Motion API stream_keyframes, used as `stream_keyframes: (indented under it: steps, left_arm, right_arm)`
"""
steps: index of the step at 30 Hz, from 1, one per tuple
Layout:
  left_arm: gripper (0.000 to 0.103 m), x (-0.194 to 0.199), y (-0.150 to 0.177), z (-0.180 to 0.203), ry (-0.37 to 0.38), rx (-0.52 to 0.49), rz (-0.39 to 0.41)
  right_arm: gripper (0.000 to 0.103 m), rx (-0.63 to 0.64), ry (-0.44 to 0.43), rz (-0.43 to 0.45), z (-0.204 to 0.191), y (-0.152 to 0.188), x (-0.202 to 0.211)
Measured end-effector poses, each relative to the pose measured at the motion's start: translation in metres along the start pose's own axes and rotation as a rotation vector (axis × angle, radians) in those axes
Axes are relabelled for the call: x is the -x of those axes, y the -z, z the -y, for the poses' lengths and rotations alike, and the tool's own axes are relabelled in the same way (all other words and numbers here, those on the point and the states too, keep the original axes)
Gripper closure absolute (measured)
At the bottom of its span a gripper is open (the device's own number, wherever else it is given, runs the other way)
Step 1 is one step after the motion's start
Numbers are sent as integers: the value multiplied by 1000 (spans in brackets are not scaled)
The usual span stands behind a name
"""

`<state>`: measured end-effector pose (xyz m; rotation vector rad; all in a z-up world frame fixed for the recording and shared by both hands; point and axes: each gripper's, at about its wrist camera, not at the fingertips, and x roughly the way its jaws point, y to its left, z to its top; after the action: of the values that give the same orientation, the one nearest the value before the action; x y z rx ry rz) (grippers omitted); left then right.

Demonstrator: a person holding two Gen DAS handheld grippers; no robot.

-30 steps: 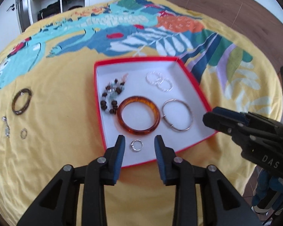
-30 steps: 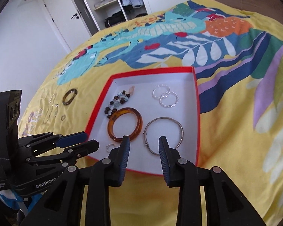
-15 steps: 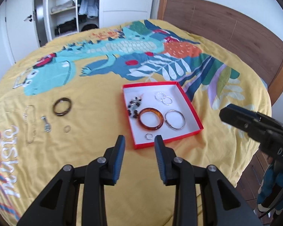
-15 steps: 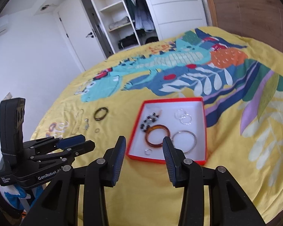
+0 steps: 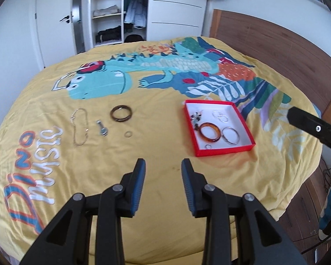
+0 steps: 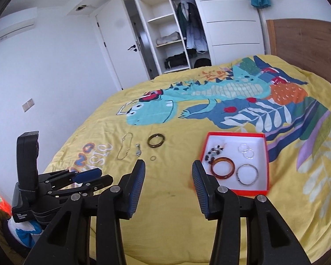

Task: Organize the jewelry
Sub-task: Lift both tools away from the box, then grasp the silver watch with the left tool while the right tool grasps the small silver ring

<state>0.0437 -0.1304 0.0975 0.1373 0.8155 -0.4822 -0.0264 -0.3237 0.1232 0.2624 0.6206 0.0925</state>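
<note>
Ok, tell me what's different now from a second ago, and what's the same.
Both hand-held grippers pulled up and back from the red box, so the whole bed now shows. The left hand-held gripper and the right hand-held gripper hold nothing; the jaws of both are opening. Nothing was picked up or dropped. The amber bangle and the rest in the box, and the dark bracelet on the bedspread, lie as before.

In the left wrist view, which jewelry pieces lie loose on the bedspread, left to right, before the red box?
Chain necklace → small watch → dark bangle → small ring, then the red box.
</note>
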Motion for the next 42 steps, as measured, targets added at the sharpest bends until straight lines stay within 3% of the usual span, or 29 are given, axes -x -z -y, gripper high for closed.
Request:
stream_keyframes:
  steps: [9, 15, 18, 20, 28, 33, 42]
  left_arm:
    - [71, 17, 28, -73, -84, 113, 40]
    - [71, -6, 40, -116, -108, 201, -16]
    - [68, -28, 40, -132, -107, 234, -48]
    - [60, -47, 38, -141, -102, 246, -74]
    - [60, -135, 18, -158, -63, 243, -158]
    - [60, -190, -6, -167, -42, 245, -186]
    - [60, -282, -36, -184, -89, 232, -235]
  right_arm:
    - [54, 45, -26, -26, -38, 7, -12]
    - [52, 65, -54, -88, -51, 13, -54]
    - [52, 70, -64, -127, -52, 17, -83]
    - [52, 66, -72, -158, -49, 21, -107]
    - [52, 58, -71, -294, -26, 39, -207]
    - [52, 65, -90, -335, -18, 39, -260]
    - [52, 76, -115, -376, -15, 42, -331]
